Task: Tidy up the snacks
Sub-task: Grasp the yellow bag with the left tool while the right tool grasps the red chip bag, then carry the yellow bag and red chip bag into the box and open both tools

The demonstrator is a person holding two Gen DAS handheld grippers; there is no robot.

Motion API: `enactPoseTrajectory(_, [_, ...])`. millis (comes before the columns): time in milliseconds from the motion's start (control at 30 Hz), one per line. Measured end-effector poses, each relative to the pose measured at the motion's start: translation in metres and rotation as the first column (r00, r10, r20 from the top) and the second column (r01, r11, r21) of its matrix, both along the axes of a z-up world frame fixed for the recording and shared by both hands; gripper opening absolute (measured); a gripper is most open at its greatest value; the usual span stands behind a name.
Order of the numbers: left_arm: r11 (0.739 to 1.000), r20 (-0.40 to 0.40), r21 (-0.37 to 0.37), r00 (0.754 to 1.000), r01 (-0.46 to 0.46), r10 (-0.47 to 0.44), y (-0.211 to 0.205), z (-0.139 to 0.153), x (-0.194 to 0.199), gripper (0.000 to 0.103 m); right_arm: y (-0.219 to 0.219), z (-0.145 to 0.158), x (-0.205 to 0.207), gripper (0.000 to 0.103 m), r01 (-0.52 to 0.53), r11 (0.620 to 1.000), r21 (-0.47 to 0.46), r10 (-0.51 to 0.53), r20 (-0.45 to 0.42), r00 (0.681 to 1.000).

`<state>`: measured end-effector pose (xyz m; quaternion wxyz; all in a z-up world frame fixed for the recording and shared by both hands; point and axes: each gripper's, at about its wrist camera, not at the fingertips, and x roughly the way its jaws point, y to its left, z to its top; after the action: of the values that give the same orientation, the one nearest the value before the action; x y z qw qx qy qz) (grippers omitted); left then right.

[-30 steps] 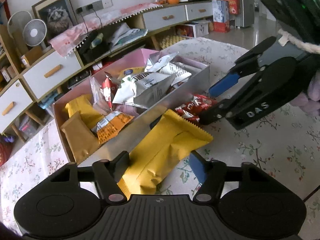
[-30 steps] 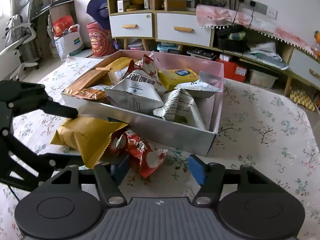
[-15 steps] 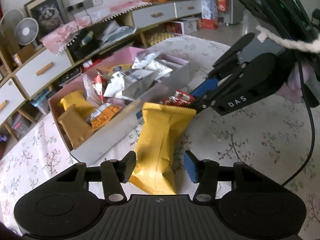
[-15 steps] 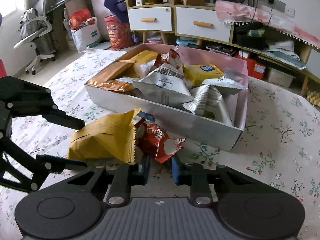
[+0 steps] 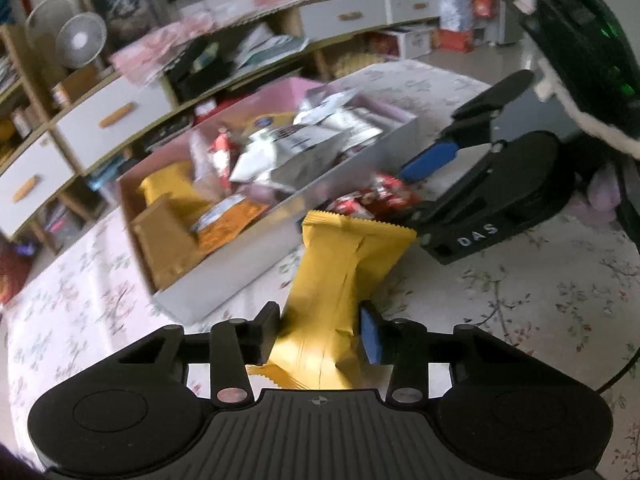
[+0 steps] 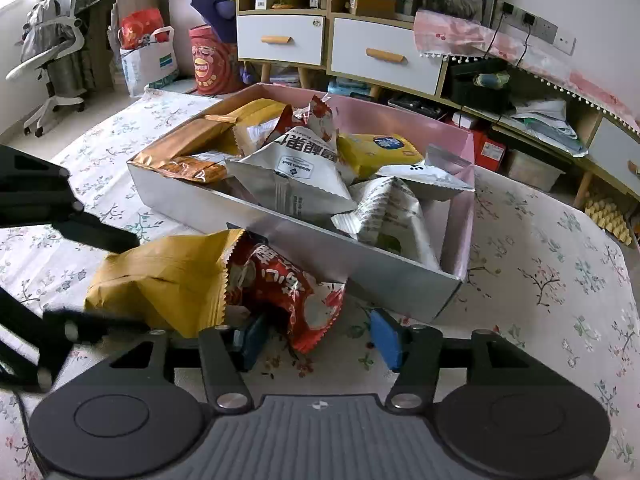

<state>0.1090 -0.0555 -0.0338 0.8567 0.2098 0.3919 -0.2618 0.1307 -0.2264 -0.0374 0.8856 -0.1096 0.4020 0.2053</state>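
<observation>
Left gripper (image 5: 318, 332): jaws closing, both pads now touching the yellow packet (image 5: 336, 280), which earlier lay loose between wider jaws.
Yellow packet: swung round, now end-on to the box's (image 5: 224, 280) near wall.
Right gripper (image 6: 318, 338): jaws opening after pinching shut; red packet (image 6: 288, 292) lies loose between them.

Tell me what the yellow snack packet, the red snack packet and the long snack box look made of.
Yellow snack packet: thin matte plastic film, judging by its creases and serrated end. Red snack packet: glossy printed film that crumples. Long snack box: probably card; silvery reflective outer wall, pink lining.
</observation>
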Motion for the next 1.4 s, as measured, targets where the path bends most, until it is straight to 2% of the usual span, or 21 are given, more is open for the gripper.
enactPoseTrajectory(100, [0.998, -0.013, 0.024, 0.998, -0.059, 0.059, 0.007, 0.001, 0.000, 0.039, 0.003, 0.000, -0.001, 0.038, -0.017, 1.000, 0.006, 0.017, 0.006, 1.000])
enactPoseTrajectory(233, [0.993, -0.033, 0.025, 0.993, -0.111, 0.112, 0.018, 0.003, -0.001, 0.040, 0.009, 0.004, -0.003, 0.034, -0.060, 0.998, 0.025, 0.060, 0.002, 0.998])
enactPoseTrajectory(333, [0.994, -0.028, 0.001, 0.994, -0.108, 0.108, 0.026, 0.004, -0.003, 0.042, 0.014, 0.010, -0.005, 0.033, -0.105, 0.993, 0.055, 0.106, -0.012, 0.994])
enactPoseTrajectory(400, [0.994, -0.023, -0.016, 0.994, -0.104, 0.104, 0.029, 0.002, -0.004, 0.051, 0.017, 0.012, -0.007, 0.037, -0.108, 0.993, 0.043, 0.108, 0.005, 0.994])
enactPoseTrajectory(433, [0.994, -0.025, -0.020, 0.994, -0.104, 0.104, 0.029, 0.001, -0.003, 0.053, 0.019, 0.013, -0.007, 0.042, -0.105, 0.994, 0.037, 0.105, 0.010, 0.994])
enactPoseTrajectory(533, [0.994, -0.049, -0.024, 0.993, -0.108, 0.106, 0.029, -0.006, 0.001, 0.053, 0.025, 0.009, -0.005, 0.042, -0.100, 0.995, 0.025, 0.100, 0.016, 0.995])
enactPoseTrajectory(600, [0.993, -0.056, -0.022, 0.992, -0.113, 0.111, 0.029, -0.010, 0.002, 0.053, 0.030, 0.004, -0.005, 0.038, -0.102, 0.995, 0.005, 0.102, 0.015, 0.995])
enactPoseTrajectory(733, [0.991, -0.075, -0.024, 0.988, -0.134, 0.132, 0.029, -0.016, 0.005, 0.053, 0.037, 0.002, -0.006, 0.018, -0.115, 0.993, 0.017, 0.115, 0.009, 0.993])
enactPoseTrajectory(800, [0.988, -0.084, -0.037, 0.986, -0.149, 0.145, 0.031, -0.016, 0.007, 0.051, 0.039, 0.004, -0.007, 0.015, -0.118, 0.993, 0.021, 0.118, 0.004, 0.993])
enactPoseTrajectory(833, [0.986, -0.091, -0.047, 0.984, -0.159, 0.154, 0.032, -0.014, 0.007, 0.050, 0.041, 0.004, -0.009, 0.006, -0.129, 0.992, 0.015, 0.129, 0.009, 0.992])
enactPoseTrajectory(867, [0.983, -0.096, -0.061, 0.981, -0.172, 0.166, 0.034, -0.013, 0.008, 0.045, 0.043, 0.004, -0.010, 0.006, -0.135, 0.991, 0.009, 0.135, 0.014, 0.991])
enactPoseTrajectory(967, [0.976, -0.115, -0.087, 0.975, -0.200, 0.189, 0.037, -0.007, 0.009, 0.042, 0.046, 0.006, -0.013, 0.003, -0.134, 0.991, -0.014, 0.134, 0.026, 0.991])
enactPoseTrajectory(1267, [0.965, -0.128, -0.141, 0.971, -0.220, 0.203, 0.049, 0.011, 0.001, 0.039, 0.029, 0.024, -0.021, 0.002, -0.106, 0.994, 0.005, 0.106, 0.050, 0.993])
enactPoseTrajectory(1400, [0.961, -0.106, -0.159, 0.972, -0.226, 0.211, 0.054, 0.024, -0.004, 0.039, 0.021, 0.030, -0.024, 0.002, -0.081, 0.996, 0.022, 0.080, 0.061, 0.995])
